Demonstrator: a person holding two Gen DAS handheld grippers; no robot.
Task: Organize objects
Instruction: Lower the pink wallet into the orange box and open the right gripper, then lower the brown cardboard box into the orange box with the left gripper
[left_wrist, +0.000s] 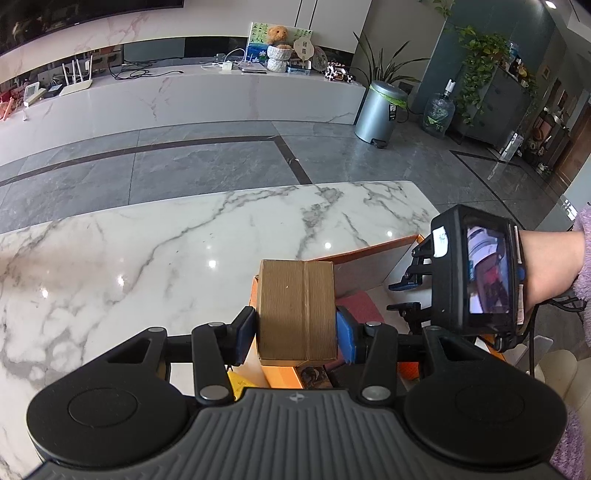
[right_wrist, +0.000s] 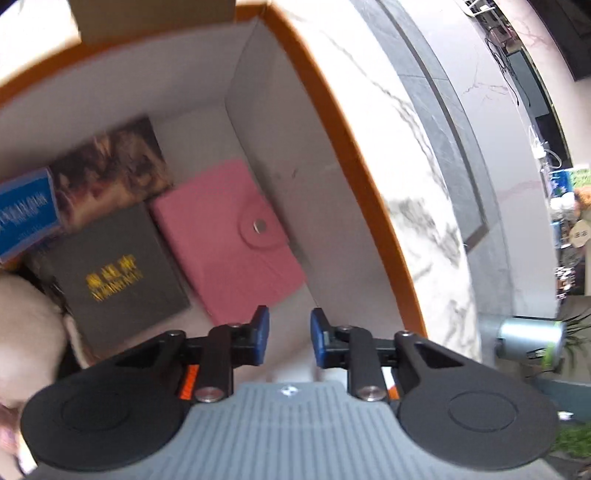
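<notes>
Carton (left_wrist: 297, 310) sits clamped between your left gripper's (left_wrist: 295, 332) pads, hanging just over the near corner of the orange bin (left_wrist: 369, 251). Your right gripper (right_wrist: 290, 341) hovers inside that bin, its jaws a narrow gap apart with nothing between them. Free floor (right_wrist: 314, 229) lies ahead of it, right of the pink wallet (right_wrist: 225, 236). Your left hand is the one to lower; I'd move the right clear first.

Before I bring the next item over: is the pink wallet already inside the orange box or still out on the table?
Inside. The pink wallet lies flat on the floor of the orange box, beside a dark grey box, snap flap up.
</notes>
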